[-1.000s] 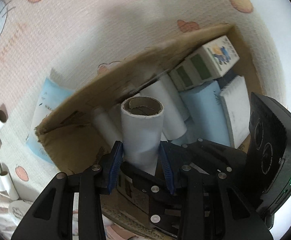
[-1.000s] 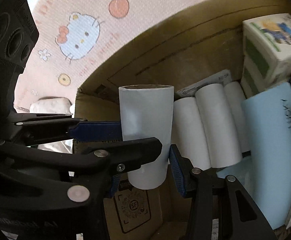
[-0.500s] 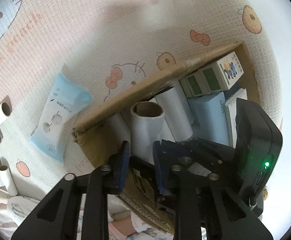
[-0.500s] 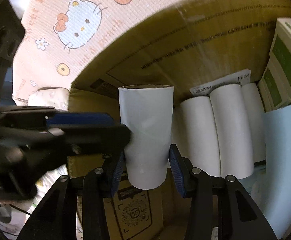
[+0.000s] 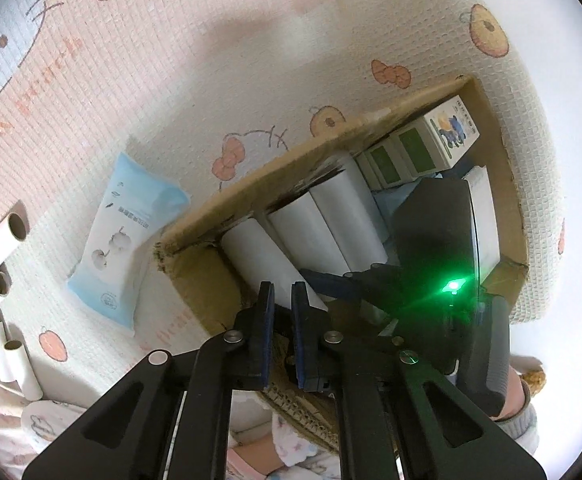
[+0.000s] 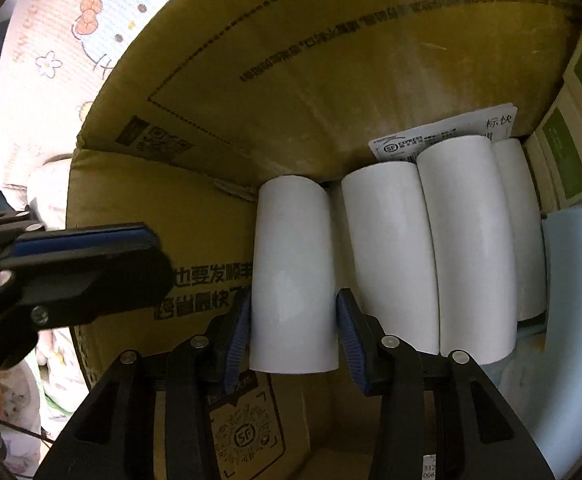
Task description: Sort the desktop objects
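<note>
Sorting | our right gripper [image 6: 294, 338] grips the white paper roll [image 6: 293, 276] low in the brown cardboard box [image 6: 331, 80], slotting beside matching rolls [image 6: 431, 248] | left gripper [image 5: 282, 308] pinched, empty

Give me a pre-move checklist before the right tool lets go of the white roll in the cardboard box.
1. Right tool shut on the white roll: ok.
2. Roll inside the cardboard box: ok.
3. Roll lined up beside the other rolls: ok.
4. Roll resting on the box floor: cannot tell.
5. Left tool empty, jaws nearly closed: ok.
6. Left tool clear of the roll: ok; it sits off to the side.
</note>
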